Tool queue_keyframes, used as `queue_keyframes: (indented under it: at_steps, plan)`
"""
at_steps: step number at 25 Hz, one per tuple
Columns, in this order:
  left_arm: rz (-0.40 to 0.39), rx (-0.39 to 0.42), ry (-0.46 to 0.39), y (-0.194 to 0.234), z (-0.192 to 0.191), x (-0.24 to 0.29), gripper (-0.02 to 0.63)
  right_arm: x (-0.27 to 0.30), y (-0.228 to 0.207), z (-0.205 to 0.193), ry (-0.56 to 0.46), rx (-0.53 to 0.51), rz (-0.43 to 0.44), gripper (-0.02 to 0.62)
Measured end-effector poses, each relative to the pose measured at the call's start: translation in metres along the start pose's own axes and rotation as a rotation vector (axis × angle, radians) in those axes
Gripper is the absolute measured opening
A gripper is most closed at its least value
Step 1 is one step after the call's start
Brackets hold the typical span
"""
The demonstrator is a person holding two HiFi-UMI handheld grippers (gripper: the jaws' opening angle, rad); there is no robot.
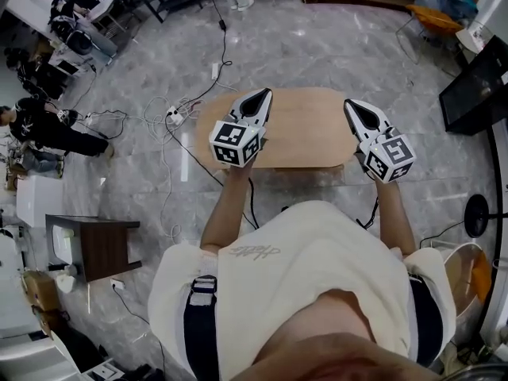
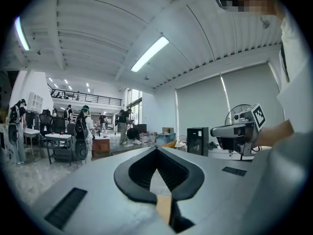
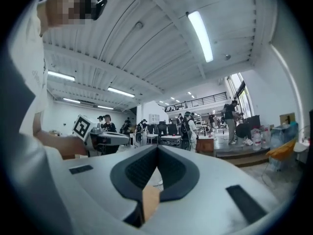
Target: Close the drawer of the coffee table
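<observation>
- Your left gripper (image 1: 264,95) is closed and empty, jaws together, above the left end of the coffee table (image 1: 305,137).
- Your right gripper (image 1: 350,104) is closed too, also empty, above its right edge.
- The table's drawer is hidden from above.

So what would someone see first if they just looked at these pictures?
Probably the two white-and-black grippers with square-marker cubes, the left gripper and right gripper, held with jaws shut over the oval light-wood coffee table mid-picture in the head view. Next, the tangle of cables on the grey marble floor left of the table.
</observation>
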State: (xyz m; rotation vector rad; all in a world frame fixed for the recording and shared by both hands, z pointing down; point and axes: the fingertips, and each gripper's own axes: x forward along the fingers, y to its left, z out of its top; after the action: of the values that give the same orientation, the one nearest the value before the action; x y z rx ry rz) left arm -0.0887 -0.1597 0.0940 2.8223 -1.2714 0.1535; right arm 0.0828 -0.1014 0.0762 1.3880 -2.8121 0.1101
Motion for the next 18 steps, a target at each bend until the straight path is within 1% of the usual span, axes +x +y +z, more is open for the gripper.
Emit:
queue_keyframes:
  at_steps: [2,4,8,12,18]
  plan:
    - [-0.005,0.004,-0.014,0.001,0.006,-0.001,0.005,0.006,0.005,-0.003,0.017,-0.037,-0.001,-0.006]
    - [-0.014,0.007,-0.023,0.001,0.01,0.001,0.005,0.009,0.008,-0.004,0.015,-0.04,-0.003,-0.006]
    - [-0.016,0.011,-0.018,-0.006,0.007,0.0,0.005,0.0,0.009,-0.009,-0.002,-0.008,-0.027,-0.006]
    - [-0.03,-0.007,-0.014,-0.02,0.001,-0.002,0.005,-0.011,0.009,-0.017,-0.002,0.041,-0.031,-0.006]
    - [-0.04,-0.01,-0.001,-0.021,-0.007,-0.005,0.005,-0.013,0.01,-0.02,0.003,0.044,-0.051,-0.006]
